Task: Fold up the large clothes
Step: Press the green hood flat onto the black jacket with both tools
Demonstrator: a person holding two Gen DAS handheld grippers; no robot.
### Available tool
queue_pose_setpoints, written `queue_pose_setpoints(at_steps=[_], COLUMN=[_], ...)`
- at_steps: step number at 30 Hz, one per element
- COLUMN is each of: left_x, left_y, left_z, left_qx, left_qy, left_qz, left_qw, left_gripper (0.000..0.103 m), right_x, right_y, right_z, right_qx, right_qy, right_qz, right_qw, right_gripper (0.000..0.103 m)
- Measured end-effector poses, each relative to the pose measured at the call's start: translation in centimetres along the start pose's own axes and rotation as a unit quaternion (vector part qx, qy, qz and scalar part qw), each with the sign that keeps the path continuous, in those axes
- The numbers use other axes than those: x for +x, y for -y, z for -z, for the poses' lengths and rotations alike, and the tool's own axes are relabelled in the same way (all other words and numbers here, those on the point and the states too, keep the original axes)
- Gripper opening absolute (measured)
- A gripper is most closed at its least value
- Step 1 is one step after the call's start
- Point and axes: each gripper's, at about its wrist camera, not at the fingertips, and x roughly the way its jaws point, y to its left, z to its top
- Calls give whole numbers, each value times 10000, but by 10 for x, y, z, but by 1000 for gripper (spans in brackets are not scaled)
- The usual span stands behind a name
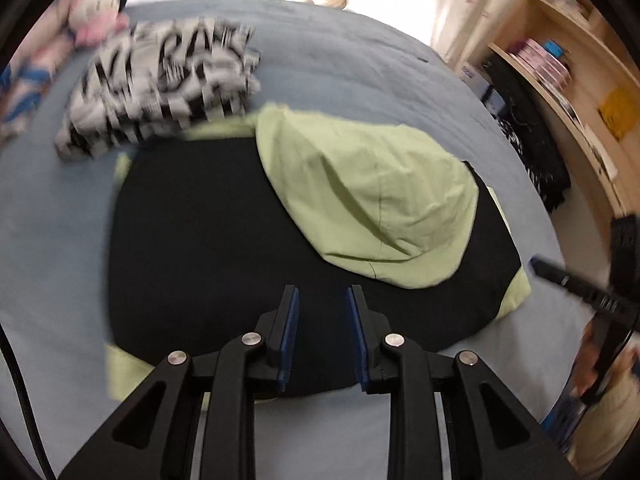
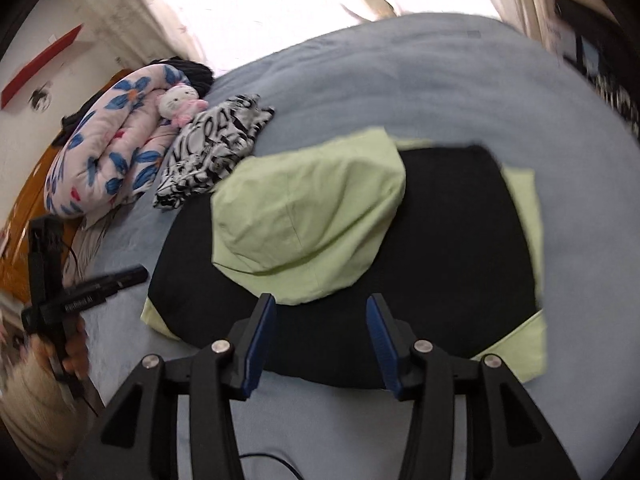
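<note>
bed [image 2: 440, 80]: blue-grey cover | window [image 2: 248, 0]: bright, pale curtains | wooden shelf [image 1: 580, 92]: right of bed

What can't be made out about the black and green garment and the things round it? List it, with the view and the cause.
- Black and green garment: its near hem, both views, hidden behind the tongs' fingers.
- What the green hood covers: both views, hidden by the hood.
- Zebra-print cloth: its lettering, left wrist view, motion blur; too small in the right.
- Shelf contents: left wrist view, blurred and cut by the edge.
</note>
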Motion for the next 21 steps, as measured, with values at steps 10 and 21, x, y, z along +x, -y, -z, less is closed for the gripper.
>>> queue_pose_setpoints(at_steps=[10, 21], left_x=[83, 69], left_y=[-19, -7], left_z=[-5, 0], left_qx=[-1224, -1406], left_qy=[92, 827], left_qz=[764, 1004], left_qw=[9895, 9815], left_gripper=[23, 1], right_x=[86, 76], right_y=[25, 11], right_z=[-10, 2], right_qx=[808, 953], right_qy=[-223, 264], right_qz=[-501, -1294], right_qw=[9952, 9867], right_gripper=[48, 4])
